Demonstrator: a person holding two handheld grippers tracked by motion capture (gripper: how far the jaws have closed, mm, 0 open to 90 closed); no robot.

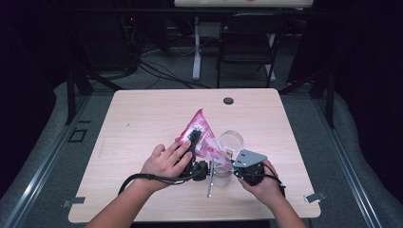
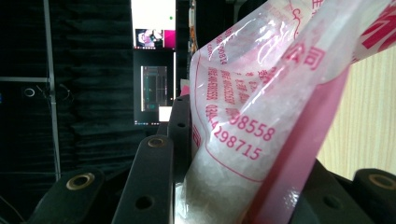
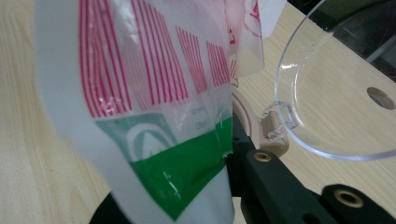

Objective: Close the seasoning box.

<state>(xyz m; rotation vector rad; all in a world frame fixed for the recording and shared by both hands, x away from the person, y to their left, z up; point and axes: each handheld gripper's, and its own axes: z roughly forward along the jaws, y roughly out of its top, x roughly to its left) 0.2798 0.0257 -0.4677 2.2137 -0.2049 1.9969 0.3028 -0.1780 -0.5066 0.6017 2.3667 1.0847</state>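
A pink-and-white printed plastic bag (image 1: pixel 202 130) of white granules is held above the table between both grippers. My left gripper (image 1: pixel 194 137) is shut on its middle; in the left gripper view the bag (image 2: pixel 252 116) bulges between the black jaws of that gripper (image 2: pixel 243 154). My right gripper (image 1: pixel 231 156) is shut on the bag's lower end, a flat white strip with a green band (image 3: pixel 177 172); one black jaw shows beside it and the other is hidden behind the plastic. A clear jar (image 1: pixel 221 175) stands just under the bag, its round hinged lid (image 1: pixel 231 140) (image 3: pixel 327 93) swung open.
The wooden table (image 1: pixel 142 118) has a dark cable hole (image 1: pixel 228 100) near its far edge. A thin grey stick (image 1: pixel 209 185) lies beside the jar. A folding chair (image 1: pixel 247 42) and a desk leg stand beyond the table, with dark surroundings.
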